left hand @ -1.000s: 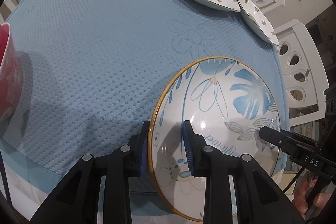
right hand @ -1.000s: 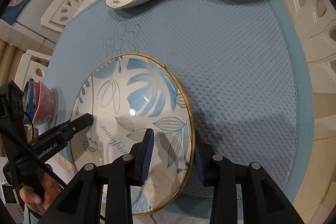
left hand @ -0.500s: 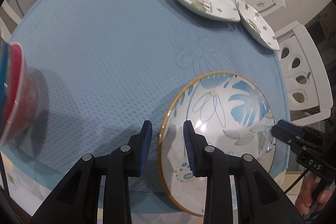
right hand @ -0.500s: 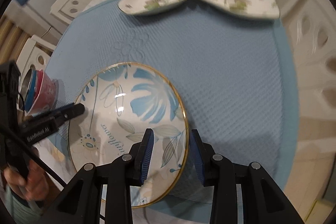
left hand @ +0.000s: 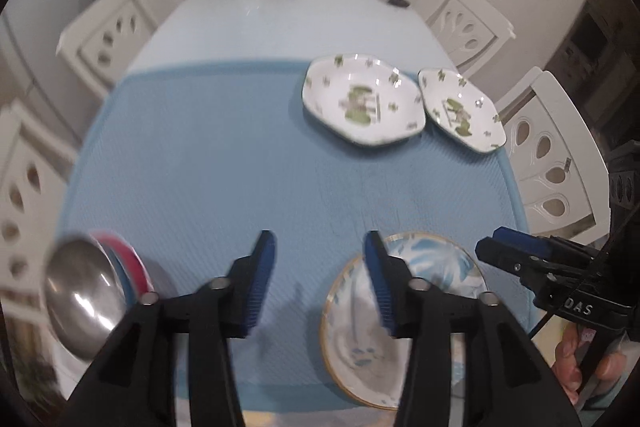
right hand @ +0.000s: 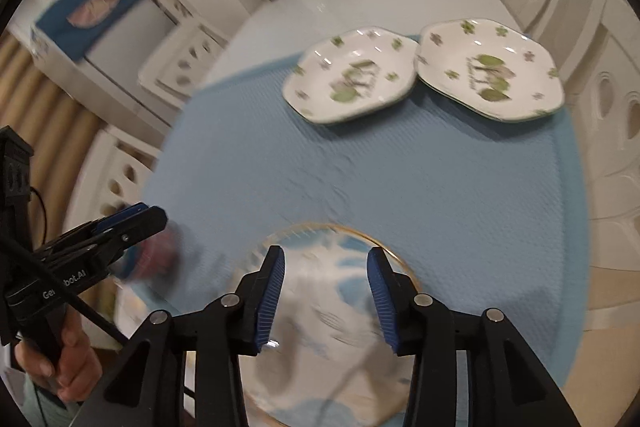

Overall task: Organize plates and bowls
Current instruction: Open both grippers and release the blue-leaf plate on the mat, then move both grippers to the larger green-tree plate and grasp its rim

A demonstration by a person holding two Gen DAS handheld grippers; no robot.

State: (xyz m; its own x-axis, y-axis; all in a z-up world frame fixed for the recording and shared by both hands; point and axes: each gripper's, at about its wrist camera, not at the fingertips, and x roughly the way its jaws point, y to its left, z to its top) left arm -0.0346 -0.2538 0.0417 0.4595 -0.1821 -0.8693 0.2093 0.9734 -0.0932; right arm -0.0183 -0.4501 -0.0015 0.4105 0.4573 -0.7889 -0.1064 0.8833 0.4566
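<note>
— Where do we find the blue-leaf plate (left hand: 404, 311)?

— Flat on the blue mat (left hand: 240, 167) of the worktop, below both tongs. Our left tongs (left hand: 320, 279) hang above its left rim; our right tongs (right hand: 326, 291) hang over its middle.

— Are we gripping it?

— No. Both have just been opening, nothing between their pads. The two green-flowered plates (right hand: 348, 75) lie well beyond, the stacked bowls (left hand: 92, 291) left of our left tongs.

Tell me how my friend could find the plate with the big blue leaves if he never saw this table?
Look at the blue mat covering the near half of the table. At its near edge, just below both grippers, lies a round blue-leaf plate. It has a thin gold rim, while the two white dishes at the far side have angled edges and small green flowers.
</note>
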